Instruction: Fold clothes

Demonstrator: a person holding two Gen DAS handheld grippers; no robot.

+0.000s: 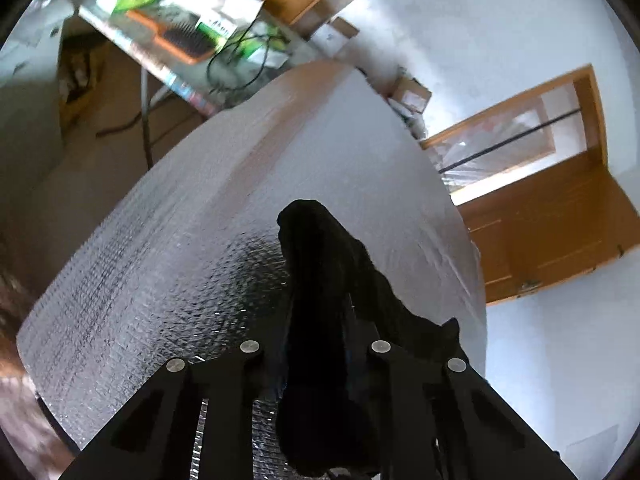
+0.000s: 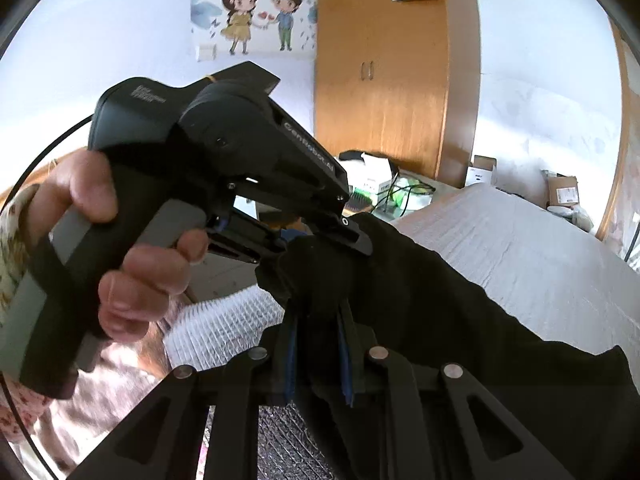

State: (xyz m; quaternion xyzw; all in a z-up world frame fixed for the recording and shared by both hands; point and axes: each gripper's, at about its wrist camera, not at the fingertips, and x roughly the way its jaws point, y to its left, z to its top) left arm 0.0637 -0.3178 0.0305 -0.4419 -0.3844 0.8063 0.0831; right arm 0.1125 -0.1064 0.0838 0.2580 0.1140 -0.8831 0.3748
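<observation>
A black garment [image 1: 320, 280] rises in a bunched ridge from between my left gripper's [image 1: 324, 320] fingers, which it hides; the jaws are shut on it. Below lies the silver quilted table cover [image 1: 180, 260]. In the right wrist view the garment [image 2: 460, 312] drapes from the centre down to the right over the table cover [image 2: 520, 240]. My right gripper [image 2: 317, 314] is shut on a fold of it, which sits between the blue pads [image 2: 289, 356]. Just beyond, a hand [image 2: 132, 280] holds the left gripper [image 2: 352, 236], whose jaw tips clamp the same cloth's upper edge.
A cluttered side table [image 1: 192, 40] with cables and boxes stands past the far end of the cover. A wooden door [image 1: 552, 220] is on the right. A wooden wardrobe [image 2: 380, 80] and cardboard boxes [image 2: 560, 192] stand by the far wall. A floral sleeve [image 2: 16, 240] is at the left.
</observation>
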